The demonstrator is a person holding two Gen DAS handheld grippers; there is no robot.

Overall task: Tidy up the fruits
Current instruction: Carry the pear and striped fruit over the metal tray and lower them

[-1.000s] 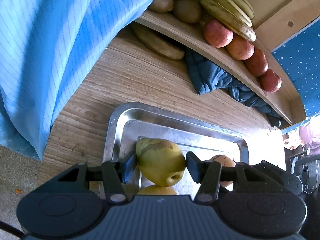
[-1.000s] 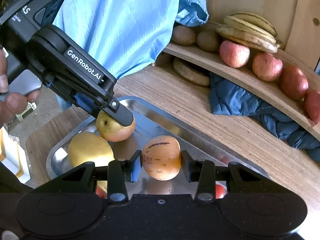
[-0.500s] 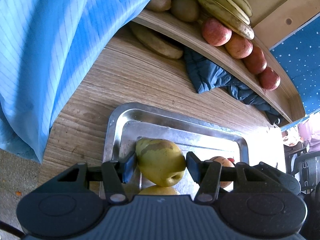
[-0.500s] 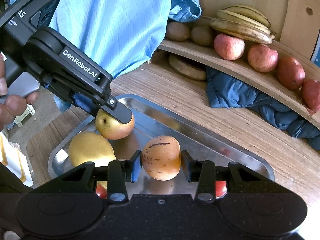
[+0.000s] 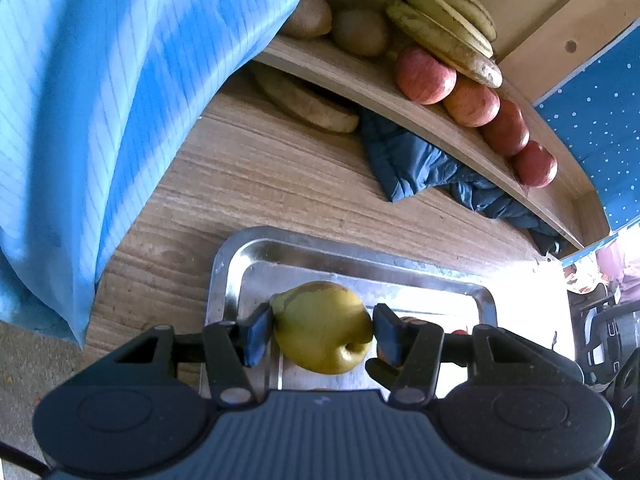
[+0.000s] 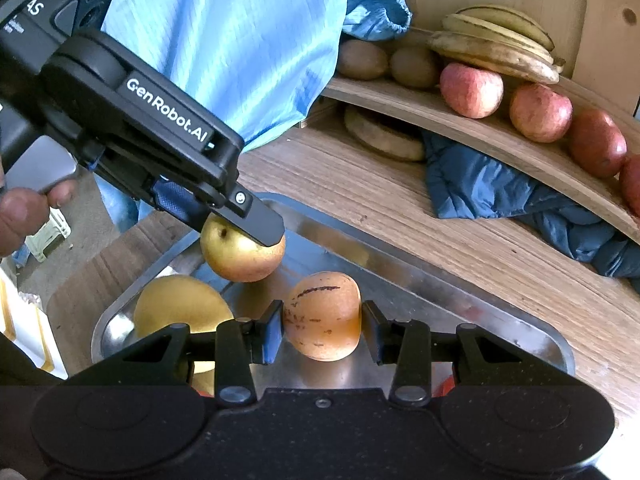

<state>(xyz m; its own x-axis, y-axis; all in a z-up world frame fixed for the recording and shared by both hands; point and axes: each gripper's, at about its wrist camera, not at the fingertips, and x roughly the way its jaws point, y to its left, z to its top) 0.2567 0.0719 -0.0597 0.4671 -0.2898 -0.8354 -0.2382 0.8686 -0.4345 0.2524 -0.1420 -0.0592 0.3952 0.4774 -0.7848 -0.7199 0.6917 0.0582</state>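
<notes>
Little moved since prior frames, both fruits lifted slightly over tray [image 6: 520, 322]: L gripper [image 5: 323, 330] fingers pinching yellow-green pear [image 5: 322, 326], R gripper [image 6: 322, 330] fingers pinching orange fruit [image 6: 323, 316]; step: pick-up; next: carry to shelf [image 6: 480, 132].

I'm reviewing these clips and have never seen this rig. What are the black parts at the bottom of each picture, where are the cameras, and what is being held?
No robot here: a person holds a two-finger claw in each hand, with a camera on each looking along its fingers. One picture is the left claw's view; it grips a yellow-green pear. The other is the right claw's view; it grips an orange speckled fruit and also shows the left claw from the side. Both are over a metal tray on a wooden table. On the shelf behind: apples and bananas.
</notes>
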